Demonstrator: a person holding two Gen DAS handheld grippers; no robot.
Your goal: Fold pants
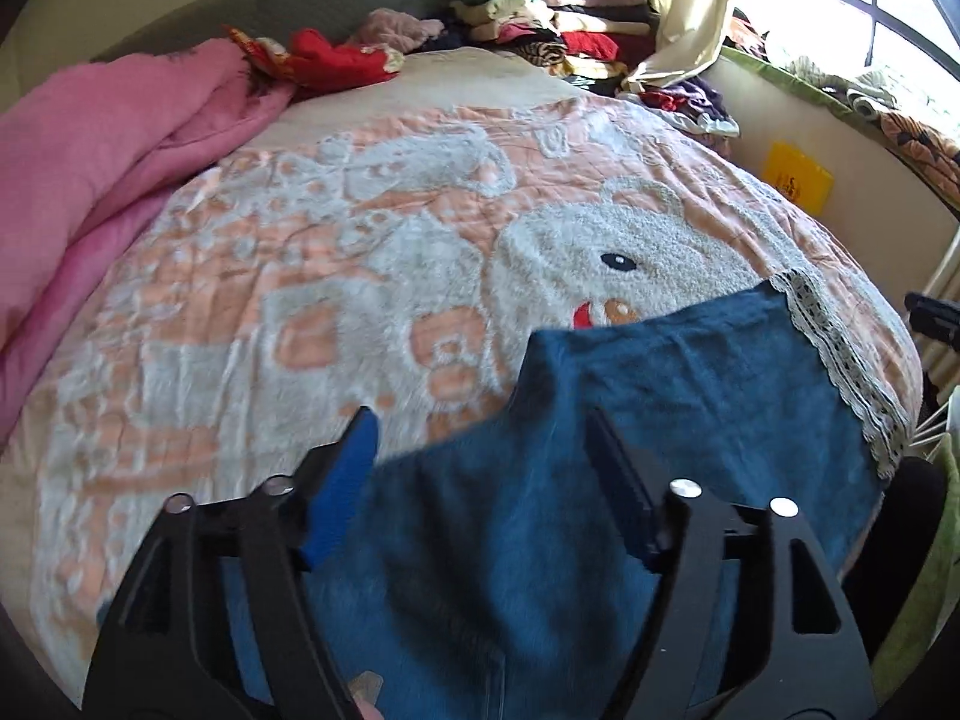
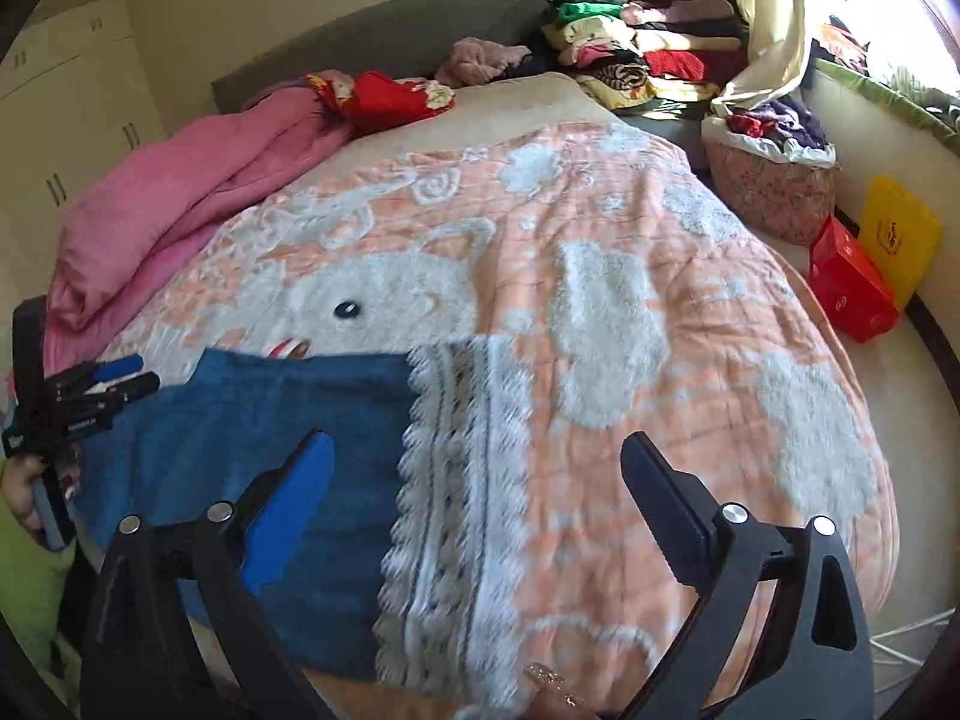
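Blue pants (image 1: 690, 408) with a white lace hem (image 1: 840, 360) lie on the bed's near edge. In the right wrist view the pants (image 2: 252, 420) are at lower left and the lace band (image 2: 456, 480) runs down the middle. My left gripper (image 1: 480, 426) is open just above the blue cloth, one finger each side of a raised fold. It also shows at the left edge of the right wrist view (image 2: 114, 384). My right gripper (image 2: 477, 450) is open and empty above the lace band.
The bed carries a peach and white bear quilt (image 2: 600, 228). A pink duvet (image 1: 102, 168) lies along the left. Stacked clothes (image 2: 636, 48) and a fabric basket (image 2: 774, 186) are at the back right. Red (image 2: 852, 288) and yellow (image 2: 900, 240) items sit on the floor.
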